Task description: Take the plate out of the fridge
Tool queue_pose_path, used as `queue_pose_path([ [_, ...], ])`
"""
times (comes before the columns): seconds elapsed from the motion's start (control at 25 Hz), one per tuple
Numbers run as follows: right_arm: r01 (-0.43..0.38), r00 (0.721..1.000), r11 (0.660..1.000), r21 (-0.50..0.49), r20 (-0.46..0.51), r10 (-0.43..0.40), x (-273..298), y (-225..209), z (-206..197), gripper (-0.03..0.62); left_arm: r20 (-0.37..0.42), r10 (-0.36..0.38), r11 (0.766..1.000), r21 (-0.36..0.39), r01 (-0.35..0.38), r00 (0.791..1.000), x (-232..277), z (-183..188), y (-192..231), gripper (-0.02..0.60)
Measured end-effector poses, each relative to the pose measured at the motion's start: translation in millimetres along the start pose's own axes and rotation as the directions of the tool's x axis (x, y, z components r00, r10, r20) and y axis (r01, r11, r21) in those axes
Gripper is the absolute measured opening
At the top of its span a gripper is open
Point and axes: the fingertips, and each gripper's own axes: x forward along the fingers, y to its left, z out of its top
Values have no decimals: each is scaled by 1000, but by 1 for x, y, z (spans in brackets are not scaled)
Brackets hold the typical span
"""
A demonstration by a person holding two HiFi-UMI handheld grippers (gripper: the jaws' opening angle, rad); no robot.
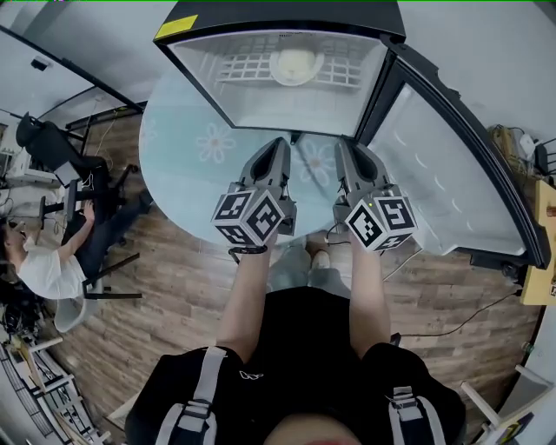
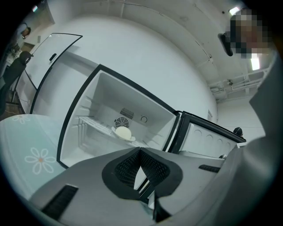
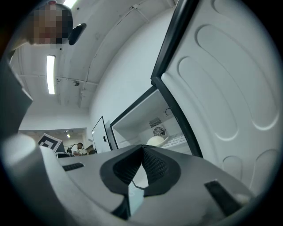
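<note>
A small fridge (image 1: 187, 22) stands open on a glass table, its door (image 1: 443, 174) swung out to the right. Inside, a white plate (image 1: 295, 65) with a pale round food item rests on the wire shelf (image 1: 248, 65); the plate (image 2: 124, 133) also shows in the left gripper view, and the plate (image 3: 155, 141) in the right gripper view. My left gripper (image 1: 280, 143) and right gripper (image 1: 341, 146) hover side by side in front of the fridge opening, both shut and empty, well short of the plate.
The round glass table (image 1: 187, 148) with flower print carries the fridge. A person sits at a desk (image 1: 43, 261) at the left. Wooden floor lies below, with cables at the right and a yellow object (image 1: 543, 252) at the right edge.
</note>
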Motion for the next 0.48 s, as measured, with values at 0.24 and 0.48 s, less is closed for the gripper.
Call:
queue_pose_path([
  [0.24,11,1000,999,37,25,-12,28,-6,-1,6,-44,11,998,-63,-14,999,25,6,25,3],
  [0.48,23,1000,1000,6,9,-23,62,1,-10,51,-68,38,998,-46,-41,997,42,17,61,52],
])
